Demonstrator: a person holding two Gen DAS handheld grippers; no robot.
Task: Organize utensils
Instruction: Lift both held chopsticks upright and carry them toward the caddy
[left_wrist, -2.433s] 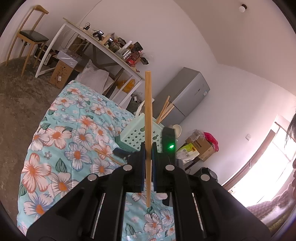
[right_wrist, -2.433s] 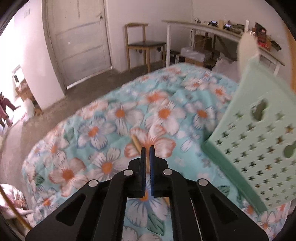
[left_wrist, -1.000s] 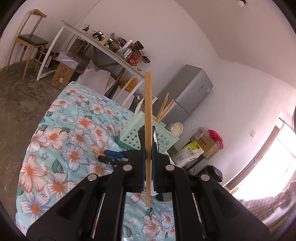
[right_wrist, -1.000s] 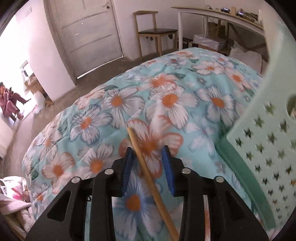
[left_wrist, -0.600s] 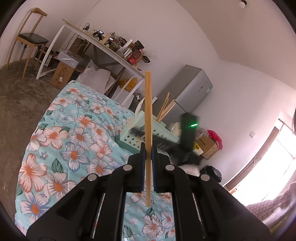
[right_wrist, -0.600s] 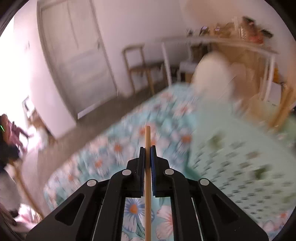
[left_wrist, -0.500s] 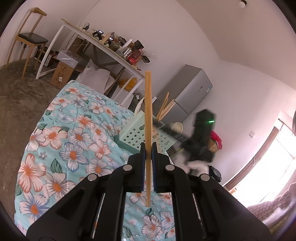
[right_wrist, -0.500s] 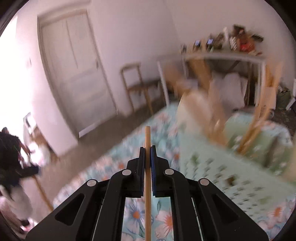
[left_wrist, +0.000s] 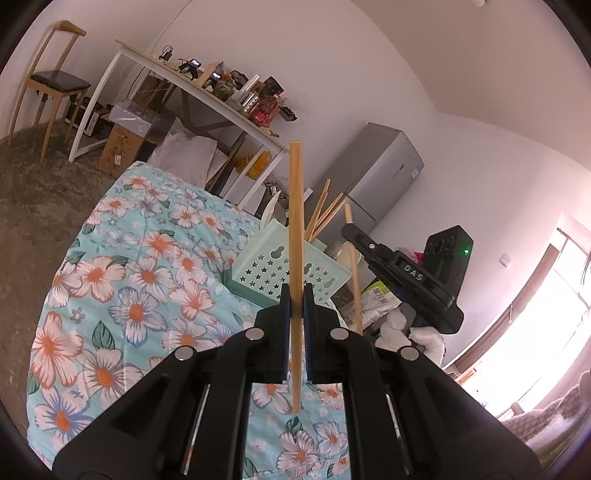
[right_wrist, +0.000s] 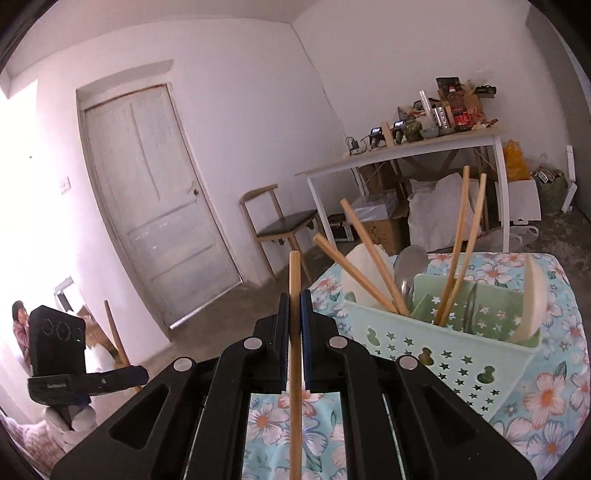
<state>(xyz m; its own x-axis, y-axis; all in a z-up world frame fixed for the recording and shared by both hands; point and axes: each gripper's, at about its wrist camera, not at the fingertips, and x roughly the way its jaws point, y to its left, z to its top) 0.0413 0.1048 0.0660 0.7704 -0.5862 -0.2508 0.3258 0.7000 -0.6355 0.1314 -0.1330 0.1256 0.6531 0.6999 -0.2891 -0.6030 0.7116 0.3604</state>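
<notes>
My left gripper is shut on a wooden chopstick that stands upright between its pads, above the floral quilt. Beyond it stands the mint-green star-punched basket with several chopsticks leaning in it. In the right wrist view my right gripper is shut on a second chopstick, also upright, just left of and near the basket. The basket holds several chopsticks, a metal spoon and white ladles. Each gripper shows in the other's view, held by a white-gloved hand.
The basket sits near the end of a bed covered by the quilt. Around it are a white desk loaded with clutter, a wooden chair, a pale door, a grey fridge and cardboard boxes.
My right gripper closed on the chopstick that lay on the quilt, lifted it and swung up to face the basket's top. The left gripper kept still with its chopstick.
</notes>
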